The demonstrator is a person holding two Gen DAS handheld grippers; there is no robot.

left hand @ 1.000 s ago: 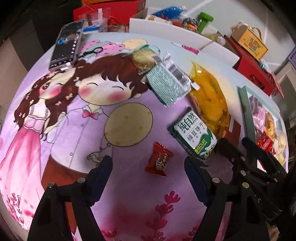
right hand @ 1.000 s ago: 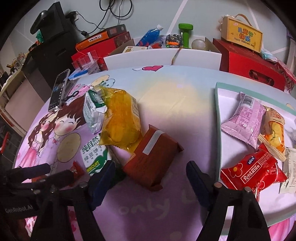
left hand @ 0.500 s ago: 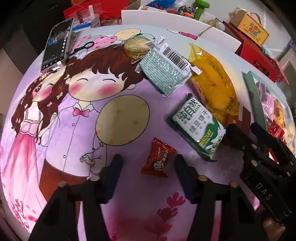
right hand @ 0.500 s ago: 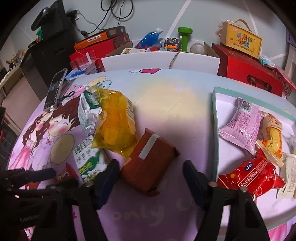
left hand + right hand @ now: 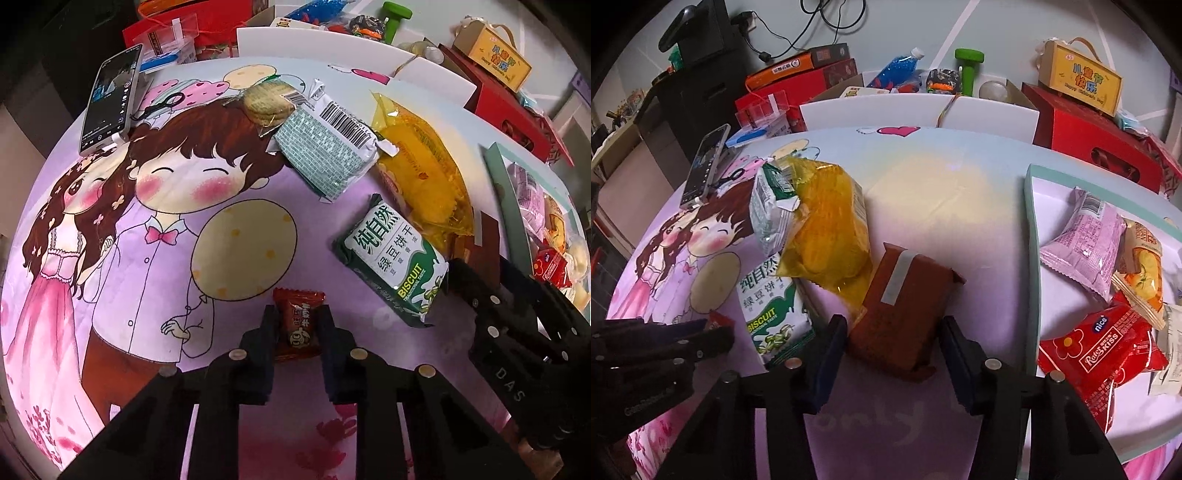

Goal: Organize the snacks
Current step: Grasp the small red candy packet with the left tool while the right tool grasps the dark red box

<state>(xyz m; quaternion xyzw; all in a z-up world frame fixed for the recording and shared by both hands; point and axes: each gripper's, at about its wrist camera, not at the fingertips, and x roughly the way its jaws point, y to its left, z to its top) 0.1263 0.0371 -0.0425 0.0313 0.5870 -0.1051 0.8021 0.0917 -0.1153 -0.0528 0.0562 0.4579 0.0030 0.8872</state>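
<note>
The left gripper (image 5: pixel 298 328) has just clenched on the small red candy (image 5: pixel 297 322) between its jaws. The right gripper (image 5: pixel 893 341) has been closing, its pads now against the brown packet (image 5: pixel 905 310) between them.

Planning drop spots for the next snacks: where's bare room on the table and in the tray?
Free: the tablecloth between the yellow bag and the tray, up to the white boards; the tray's upper-left corner; the cartoon area left of the green biscuit pack. Crowded: the tray's right side, around the pink packet and red packet.
</note>
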